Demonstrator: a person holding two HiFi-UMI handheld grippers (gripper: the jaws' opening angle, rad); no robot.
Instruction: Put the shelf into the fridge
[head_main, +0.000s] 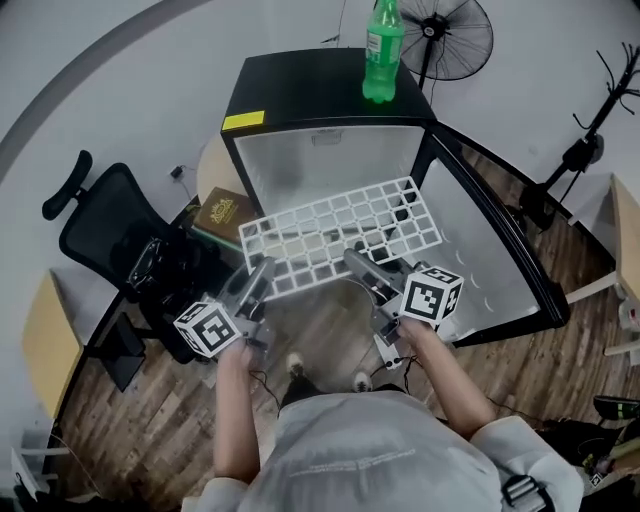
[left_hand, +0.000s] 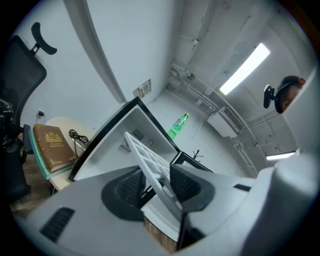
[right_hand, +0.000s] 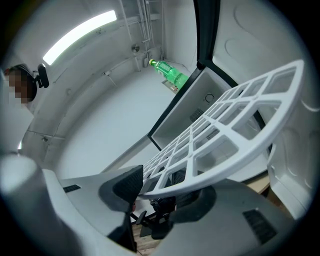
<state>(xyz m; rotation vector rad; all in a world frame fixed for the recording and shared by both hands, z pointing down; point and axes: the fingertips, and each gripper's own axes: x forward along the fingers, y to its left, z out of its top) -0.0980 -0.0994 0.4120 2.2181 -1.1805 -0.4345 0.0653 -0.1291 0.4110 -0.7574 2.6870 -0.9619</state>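
A white grid shelf (head_main: 340, 232) hangs in the air just in front of the open mini fridge (head_main: 325, 160), tilted with its right end higher. My left gripper (head_main: 262, 272) is shut on the shelf's near left edge (left_hand: 150, 170). On the near right edge (right_hand: 210, 165) my right gripper (head_main: 358, 262) is shut too. The fridge's white inside shows behind the grid, and its door (head_main: 490, 250) swings open to the right.
A green bottle (head_main: 383, 50) stands on the fridge's black top. A black office chair (head_main: 120, 245) and a small round table with a brown book (head_main: 225, 212) are to the left. A fan (head_main: 450, 38) and a coat stand (head_main: 590, 130) are at the back right.
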